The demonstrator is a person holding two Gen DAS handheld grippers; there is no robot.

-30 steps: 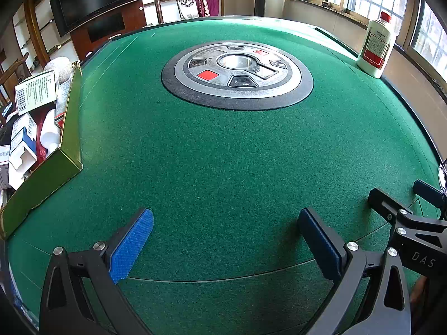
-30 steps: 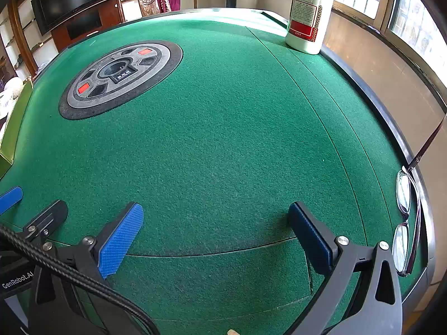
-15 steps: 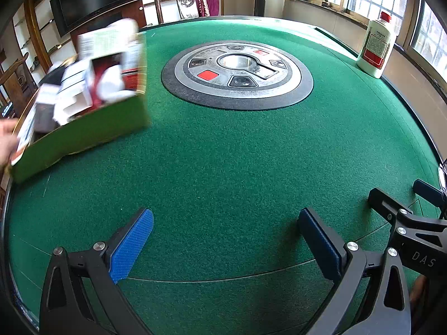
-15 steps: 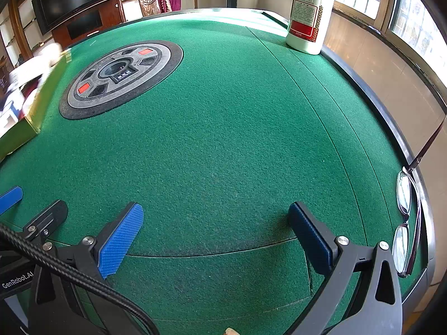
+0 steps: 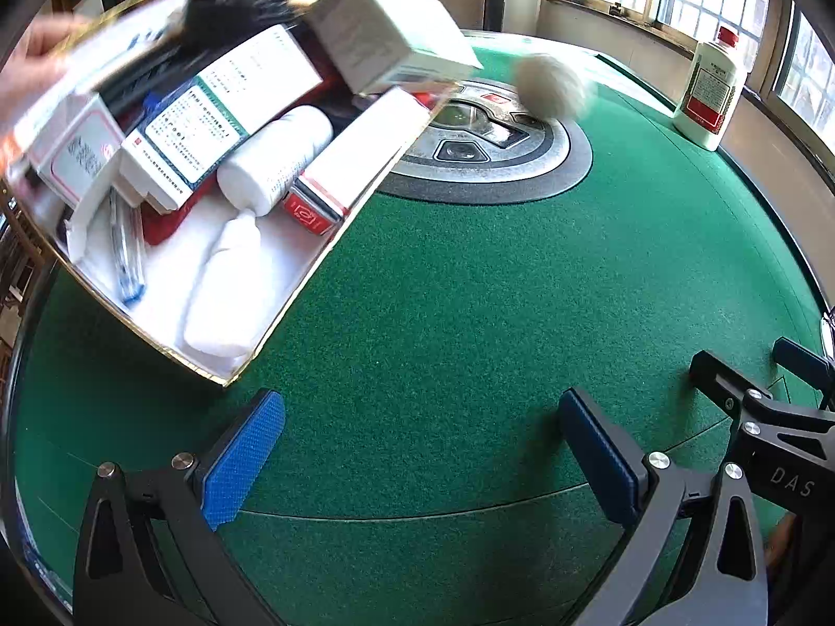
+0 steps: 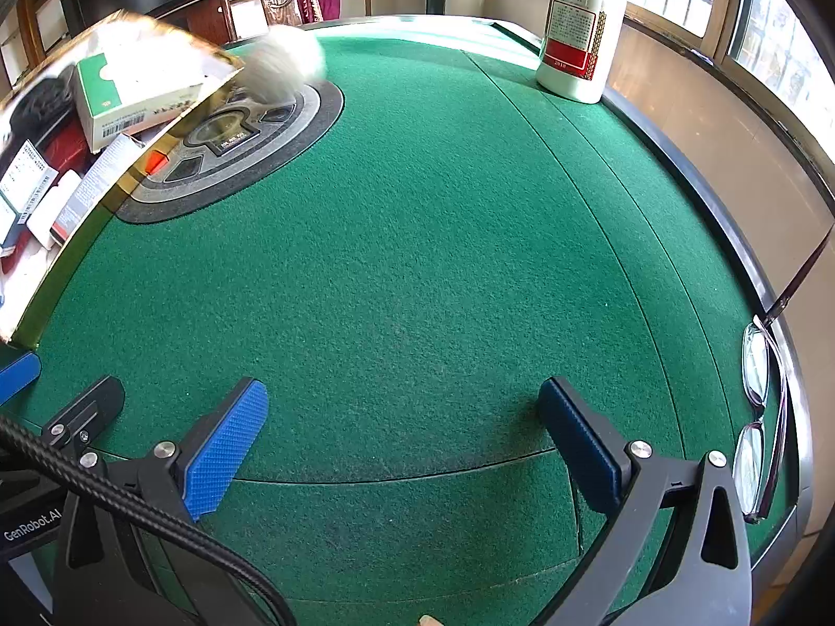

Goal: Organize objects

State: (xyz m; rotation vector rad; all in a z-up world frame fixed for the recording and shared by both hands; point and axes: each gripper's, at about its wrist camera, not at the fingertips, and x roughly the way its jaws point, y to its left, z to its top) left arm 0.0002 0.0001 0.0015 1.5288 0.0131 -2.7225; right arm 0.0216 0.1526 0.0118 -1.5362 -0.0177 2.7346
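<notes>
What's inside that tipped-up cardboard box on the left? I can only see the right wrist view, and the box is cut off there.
Observer: The left wrist view shows a white round plastic bottle lying among printed paper cartons in the gold-edged cardboard box.
Operator: Is there anything to write with?
Observer: Yes, a clear plastic pen with a blue tip lies near the box's lower left side.
Operator: Who's tipping it?
Observer: A bare hand is at the box's top left edge, apparently holding it.
</notes>
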